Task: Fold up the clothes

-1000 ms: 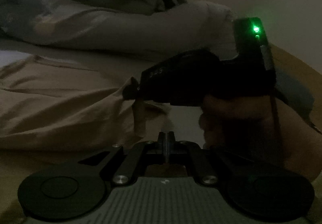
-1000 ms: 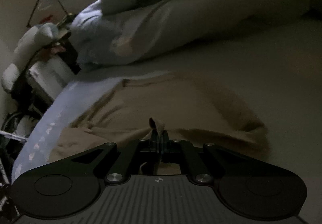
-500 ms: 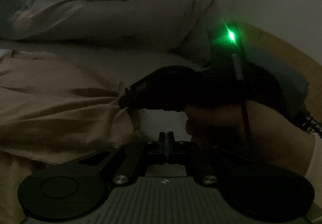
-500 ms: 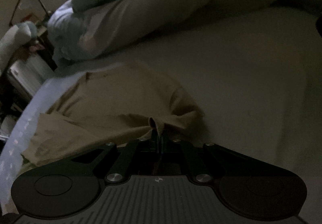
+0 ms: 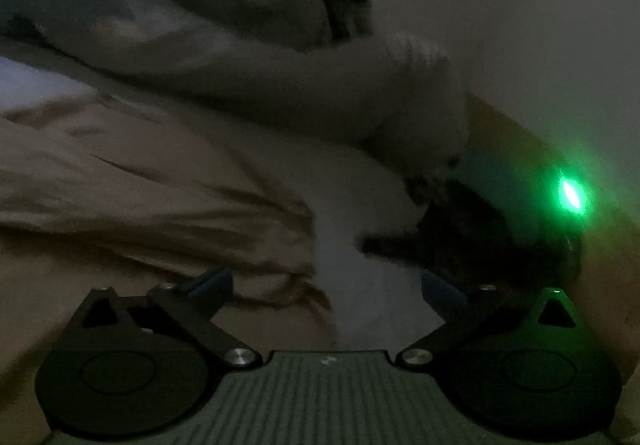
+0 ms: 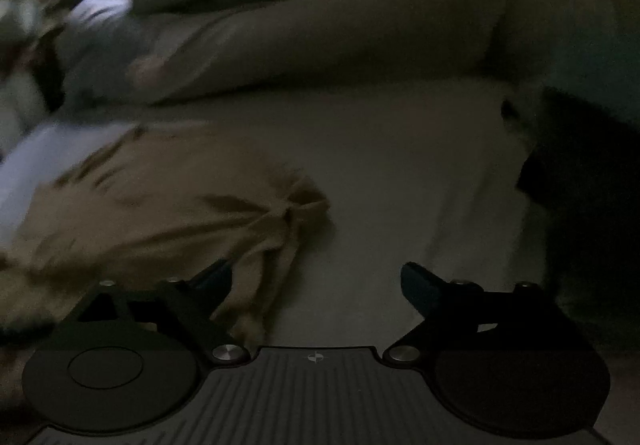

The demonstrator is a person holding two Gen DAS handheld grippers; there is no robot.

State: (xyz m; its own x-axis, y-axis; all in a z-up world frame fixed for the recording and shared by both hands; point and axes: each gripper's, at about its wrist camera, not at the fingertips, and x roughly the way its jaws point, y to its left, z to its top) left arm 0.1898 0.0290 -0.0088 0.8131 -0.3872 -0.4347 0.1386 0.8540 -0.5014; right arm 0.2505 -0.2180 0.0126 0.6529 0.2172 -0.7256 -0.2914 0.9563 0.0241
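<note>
Nearest: left gripper (image 5: 324, 287), fingers (image 5: 212, 281) spreading wide, opening, gripping nothing, a gathered corner of the tan garment (image 5: 120, 197) lying loose on the bed sheet (image 5: 360, 205) just ahead of them. Right gripper (image 6: 316, 285), fingers (image 6: 416, 285) likewise opening and released, a bunched tail of the same tan garment (image 6: 160, 197) trailing down beside the left-hand finger, possibly brushing it, not pinched. Risks, as judgement: trailing tail likely snagging on that finger during withdrawal and dragging the fold open; puckered corner likely springing back, leaving an uneven edge; dim light and motion blur hiding the true hem, inviting a misplaced next pinch. Garment: tan, thin, soft, heavily creased, lying spread on the pale sheet toward the left of both views, knotted-looking bunch at its right end. Beyond: dark body of the other gripper with green indicator light (image 5: 570, 197) at right. Farthest: rumpled pillows and bedding (image 5: 240, 57) against the wall.
</note>
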